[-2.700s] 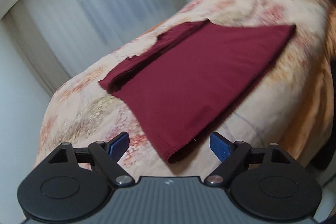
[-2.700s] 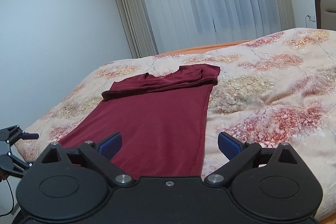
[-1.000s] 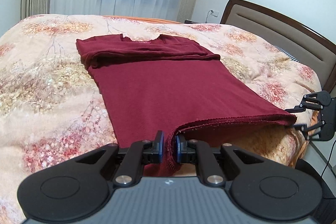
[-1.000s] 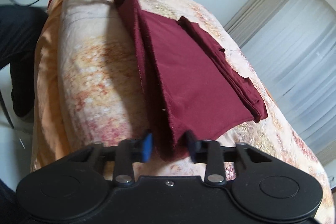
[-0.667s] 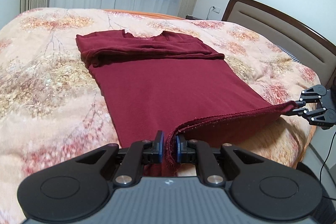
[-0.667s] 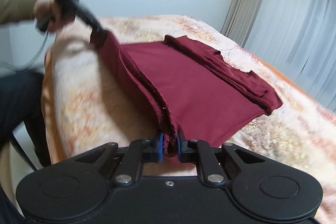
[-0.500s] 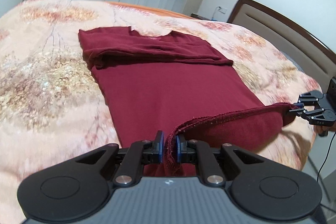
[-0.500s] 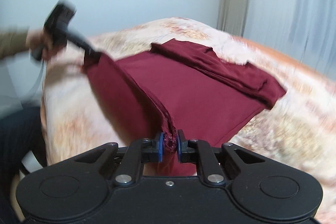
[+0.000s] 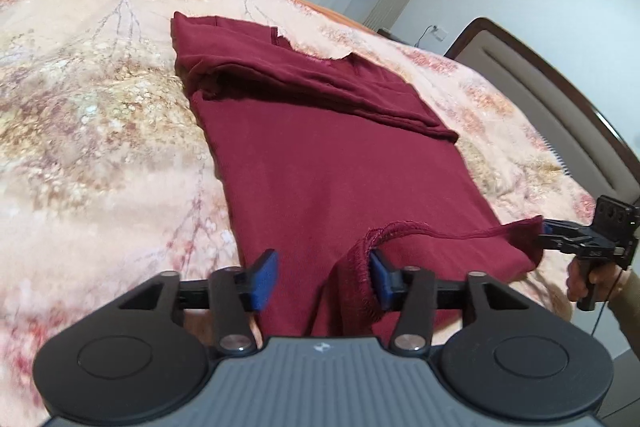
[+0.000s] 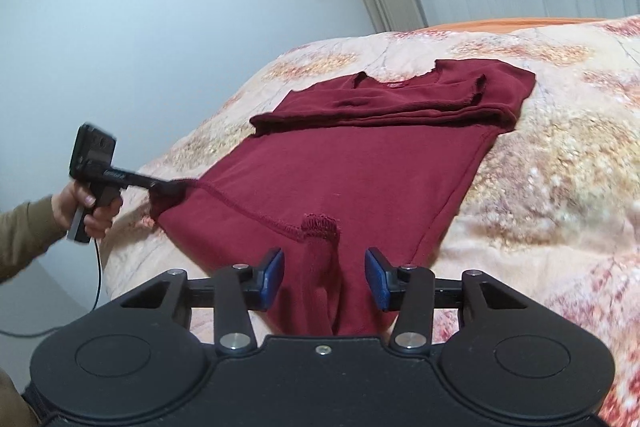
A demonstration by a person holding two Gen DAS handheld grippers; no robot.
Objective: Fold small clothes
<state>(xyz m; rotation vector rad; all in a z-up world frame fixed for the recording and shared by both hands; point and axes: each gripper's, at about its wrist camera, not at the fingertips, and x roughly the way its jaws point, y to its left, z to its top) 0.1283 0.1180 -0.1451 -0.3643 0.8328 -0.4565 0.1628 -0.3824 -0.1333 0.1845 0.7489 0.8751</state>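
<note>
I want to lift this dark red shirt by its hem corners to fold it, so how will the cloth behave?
The dark red shirt is probably floppy: its hem sags in a loose curve between the grippers. It seems light, since a pinched corner stands up unaided between the right gripper pads. It may cling, as the hem hangs against a left gripper pad.
</note>
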